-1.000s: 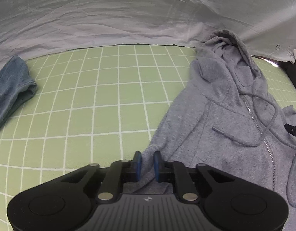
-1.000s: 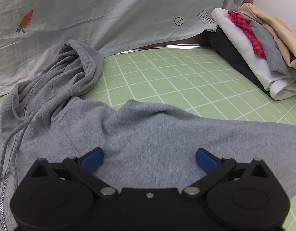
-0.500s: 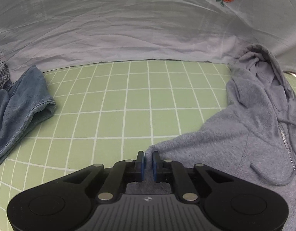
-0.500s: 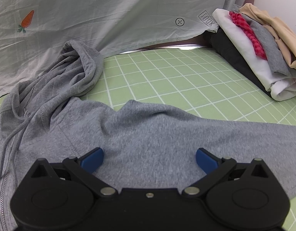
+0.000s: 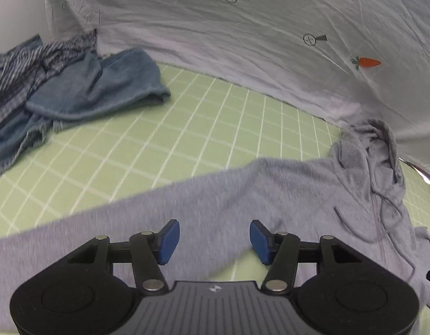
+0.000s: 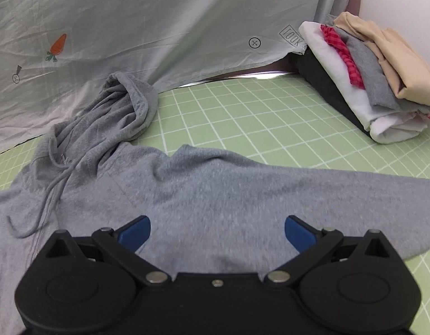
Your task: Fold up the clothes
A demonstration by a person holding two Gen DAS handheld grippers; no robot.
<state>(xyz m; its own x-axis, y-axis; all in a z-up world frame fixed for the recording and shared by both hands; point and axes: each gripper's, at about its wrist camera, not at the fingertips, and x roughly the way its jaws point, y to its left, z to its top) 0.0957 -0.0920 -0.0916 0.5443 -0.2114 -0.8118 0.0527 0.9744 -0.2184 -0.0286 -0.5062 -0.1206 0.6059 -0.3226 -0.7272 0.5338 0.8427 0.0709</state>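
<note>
A grey zip hoodie (image 5: 284, 192) lies on the green grid mat, hood toward the back sheet. In the left wrist view one sleeve stretches out to the left across the mat, and my left gripper (image 5: 215, 241) hangs open just above that sleeve with nothing between its blue pads. In the right wrist view the hoodie (image 6: 215, 192) spreads its other sleeve to the right. My right gripper (image 6: 217, 231) stands wide open over the sleeve near the shoulder, holding nothing. The drawstring (image 6: 50, 195) trails by the zip at the left.
A crumpled pile of blue and striped clothes (image 5: 75, 89) lies at the back left of the mat (image 5: 215, 128). A stack of folded clothes (image 6: 363, 86) sits at the back right. A grey printed sheet (image 6: 159, 28) hangs behind the mat.
My left gripper was shut on the hoodie's sleeve and drew it out to the left; now it is open and the sleeve lies stretched on the mat. The right gripper has stayed open and nearly still.
</note>
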